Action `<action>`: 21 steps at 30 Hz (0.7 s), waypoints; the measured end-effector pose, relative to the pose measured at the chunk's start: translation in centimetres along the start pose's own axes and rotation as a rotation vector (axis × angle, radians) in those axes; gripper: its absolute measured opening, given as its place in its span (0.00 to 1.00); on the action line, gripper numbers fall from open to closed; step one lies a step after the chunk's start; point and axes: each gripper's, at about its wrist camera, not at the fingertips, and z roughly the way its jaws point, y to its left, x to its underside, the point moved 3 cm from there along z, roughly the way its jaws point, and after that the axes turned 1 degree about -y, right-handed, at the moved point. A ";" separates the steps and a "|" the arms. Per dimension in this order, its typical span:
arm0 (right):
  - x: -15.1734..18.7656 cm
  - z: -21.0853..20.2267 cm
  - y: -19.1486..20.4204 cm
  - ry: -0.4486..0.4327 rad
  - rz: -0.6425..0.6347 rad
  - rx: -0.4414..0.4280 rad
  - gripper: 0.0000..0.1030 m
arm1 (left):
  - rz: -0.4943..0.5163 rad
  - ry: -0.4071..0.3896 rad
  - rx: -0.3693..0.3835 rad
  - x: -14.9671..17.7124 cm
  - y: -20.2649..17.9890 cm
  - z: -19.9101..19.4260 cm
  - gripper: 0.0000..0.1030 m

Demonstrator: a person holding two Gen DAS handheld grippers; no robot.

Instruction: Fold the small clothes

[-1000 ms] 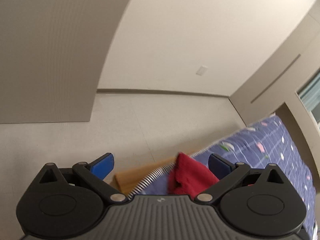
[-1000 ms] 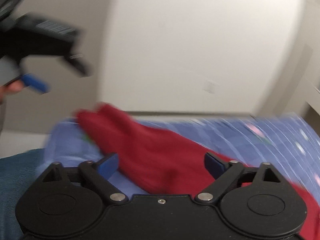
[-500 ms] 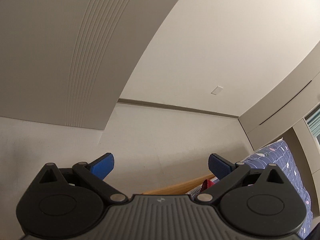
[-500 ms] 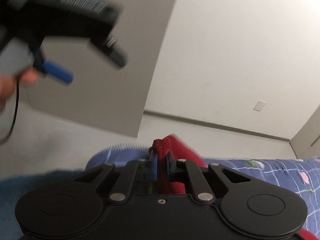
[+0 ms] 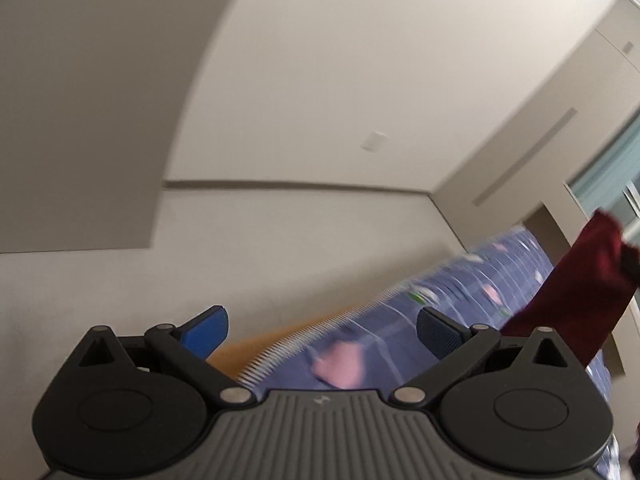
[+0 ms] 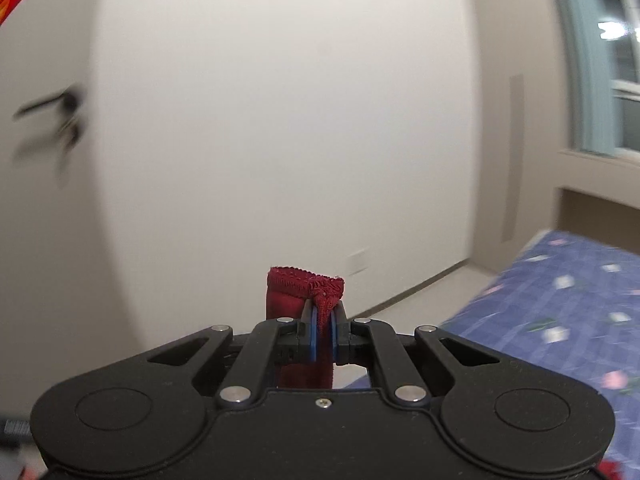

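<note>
Dark red knit garment (image 6: 306, 288), hemmed edge bunched, hanging down above the blue patterned bedspread (image 6: 560, 304)

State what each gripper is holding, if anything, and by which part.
The right gripper is shut on the red cloth, pinching a bunched bit at its hemmed edge. The left gripper is open and holds nothing.

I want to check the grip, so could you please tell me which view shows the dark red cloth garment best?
The right wrist view: the dark red cloth garment sits sharp and central, its hemmed edge pinched in the shut right gripper. The left wrist view shows it only blurred at the right edge, hanging above the blue patterned bedsheet.
</note>
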 end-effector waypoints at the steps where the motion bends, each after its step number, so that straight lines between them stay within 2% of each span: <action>1: -0.6 -0.9 -1.7 -0.020 0.022 0.034 0.06 | 0.011 0.011 0.014 0.3 -0.8 0.2 0.99; 5: -1.4 -5.4 -9.0 -0.096 0.100 0.187 0.06 | 0.076 0.058 0.056 1.7 -4.4 1.4 0.99; 9: 1.5 -12.6 -15.6 -0.143 0.169 0.347 0.06 | 0.179 0.106 0.104 3.2 -9.3 2.8 0.99; 14: 8.3 -18.8 -21.1 -0.127 0.258 0.519 0.06 | 0.299 0.196 0.182 6.1 -15.6 5.6 0.99; 21: 19.2 -20.5 -26.2 -0.026 0.418 0.660 0.06 | 0.425 0.282 0.222 10.4 -22.2 8.8 0.99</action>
